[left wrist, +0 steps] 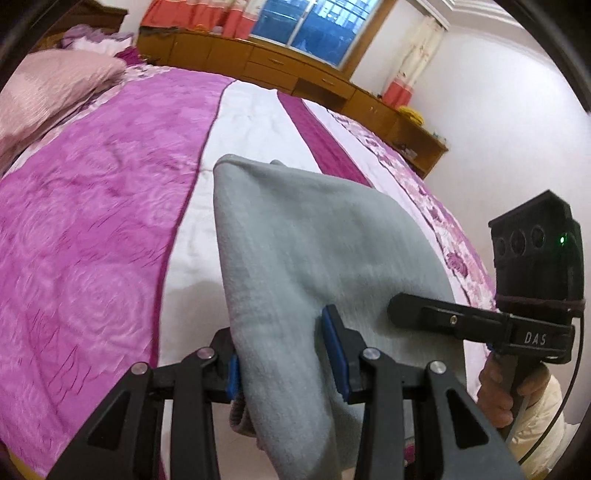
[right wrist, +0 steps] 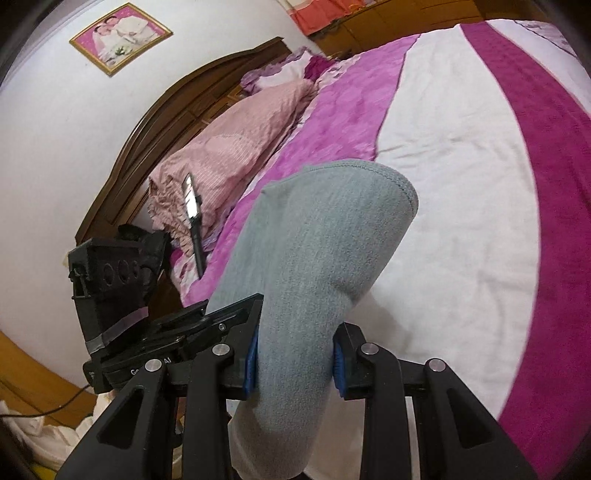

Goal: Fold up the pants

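Above bed (left wrist: 110, 221), gray pants (left wrist: 295, 240) extend lengthwise away from the grippers.

The pants (left wrist: 314, 266) are soft grey all over. The bed cover (left wrist: 92, 229) has wide stripes of bright pink-purple with rose shapes, plain white, and dark magenta. The pillow (right wrist: 221, 155) is pale pink with thin lines. The gripper pads (left wrist: 334, 354) are blue on black arms.

White walls, wooden headboard (right wrist: 147, 122) — window (left wrist: 314, 26), low cabinets (left wrist: 258, 62)
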Motion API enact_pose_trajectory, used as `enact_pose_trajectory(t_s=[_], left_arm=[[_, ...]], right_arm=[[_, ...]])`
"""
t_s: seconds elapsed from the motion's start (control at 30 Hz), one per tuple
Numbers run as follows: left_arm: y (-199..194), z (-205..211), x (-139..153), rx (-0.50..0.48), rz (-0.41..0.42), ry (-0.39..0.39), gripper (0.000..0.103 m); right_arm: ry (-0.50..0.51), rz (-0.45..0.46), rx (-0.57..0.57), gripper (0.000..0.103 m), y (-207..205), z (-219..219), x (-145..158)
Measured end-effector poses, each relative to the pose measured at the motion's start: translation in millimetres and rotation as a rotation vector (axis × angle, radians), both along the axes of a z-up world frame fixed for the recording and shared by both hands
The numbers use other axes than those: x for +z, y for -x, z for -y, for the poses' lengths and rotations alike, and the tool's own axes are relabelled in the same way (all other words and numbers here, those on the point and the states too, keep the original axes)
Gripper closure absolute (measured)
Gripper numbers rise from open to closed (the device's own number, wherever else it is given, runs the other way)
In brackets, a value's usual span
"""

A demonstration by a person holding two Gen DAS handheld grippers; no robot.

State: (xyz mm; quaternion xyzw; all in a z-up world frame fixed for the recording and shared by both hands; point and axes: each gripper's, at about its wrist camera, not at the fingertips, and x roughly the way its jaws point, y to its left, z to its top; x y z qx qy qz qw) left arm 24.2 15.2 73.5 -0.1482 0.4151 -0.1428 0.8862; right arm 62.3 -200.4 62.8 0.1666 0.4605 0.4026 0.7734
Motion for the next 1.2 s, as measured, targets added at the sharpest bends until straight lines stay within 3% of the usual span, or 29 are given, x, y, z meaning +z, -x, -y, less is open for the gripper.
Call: enact_pose_trajectory(t_s=[0.33, 0.53, 0.63, 0.73, 0.83, 1.0, 1.2], left_arm=[[-70.9, 51.1, -33.3, -0.071, -0.026, -0.034, 0.064], [-101.9, 78.5, -81.0, -0.128, -0.093, -0.078, 0.064], [-103.7, 82.0, -92.2, -0.142, -0.072, -0.119, 0.055], [-107.2, 75.9, -92.3, -0.154, -0.093, -0.104, 0.054], [-104.0, 71.3, -79.4, -0.154, -0.123, -0.114, 0.054], [-76.2, 64.5, -55.9, -0.144, -0.068, -0.19, 0.054], [-52.7, 64.0, -69.6, -0.096, -0.069, -0.284, 0.053]], right_arm=[[0.03, -0.008, -0.037, 0.079, -55.8, 42.8, -23.1], [0.12, -0.067, -0.115, 0.079, -88.2, 71.5, -65.1], [0.148, -0.126, -0.157, 0.077, -95.6, 79.5, -92.3], [0.114, -0.146, -0.194, 0.073, -97.2, 85.5, -107.8], [0.105, -0.149, -0.21, 0.072, -95.1, 86.6, -105.1], [0.165, -0.105, -0.244, 0.072, -74.1, 98.6, -80.8], [0.241, -0.031, -0.291, 0.071, -26.3, 110.2, -65.5]])
